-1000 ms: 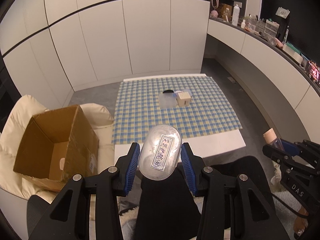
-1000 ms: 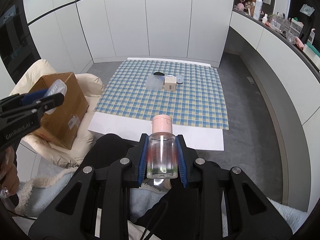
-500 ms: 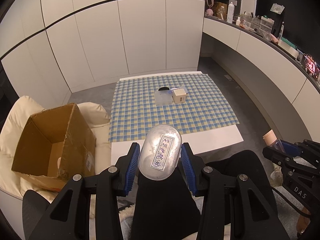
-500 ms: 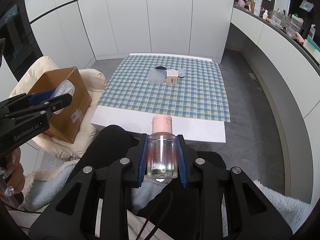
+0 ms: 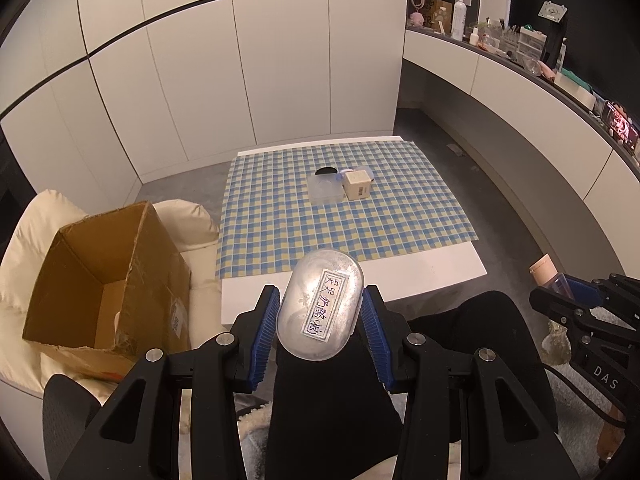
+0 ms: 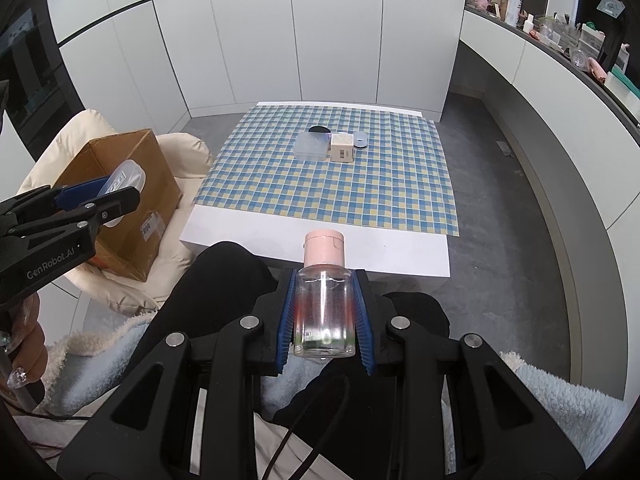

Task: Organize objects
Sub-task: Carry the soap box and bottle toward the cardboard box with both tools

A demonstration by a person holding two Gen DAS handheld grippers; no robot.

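Left wrist view first: over the last second the table (image 5: pixel 432 276) has slid away and the whole scene sits lower and farther off — the left gripper (image 5: pixel 320 316) has been lifted and drawn back toward the person's lap. Its blue pads are closed against both sides of an oval clear container (image 5: pixel 322 304) with a handwritten label, carried off the table. That reads as a pick already finished, with the carry now under way. The open cardboard box (image 5: pixel 108 280) rests on a cream cushion (image 5: pixel 188 216) to the left, well apart from the gripper, and looks like the likely drop spot. Left behind on the checked cloth (image 5: pixel 280 232) are a clear lidded tub (image 5: pixel 326 190) and a small beige cube box (image 5: pixel 357 185), touching each other, with a dark disc just behind them.

Right wrist view: the same retreat shows here, the table smaller than half a second ago. The right gripper (image 6: pixel 325 316) is clamped on a clear bottle with a pink cap (image 6: pixel 324 300), held upright over the lap. The left gripper shows at the far left, in front of the box from this angle — whether it is over the opening I cannot tell. The person's knees lie between the right gripper and the box, so the bottle would have to cross over them.
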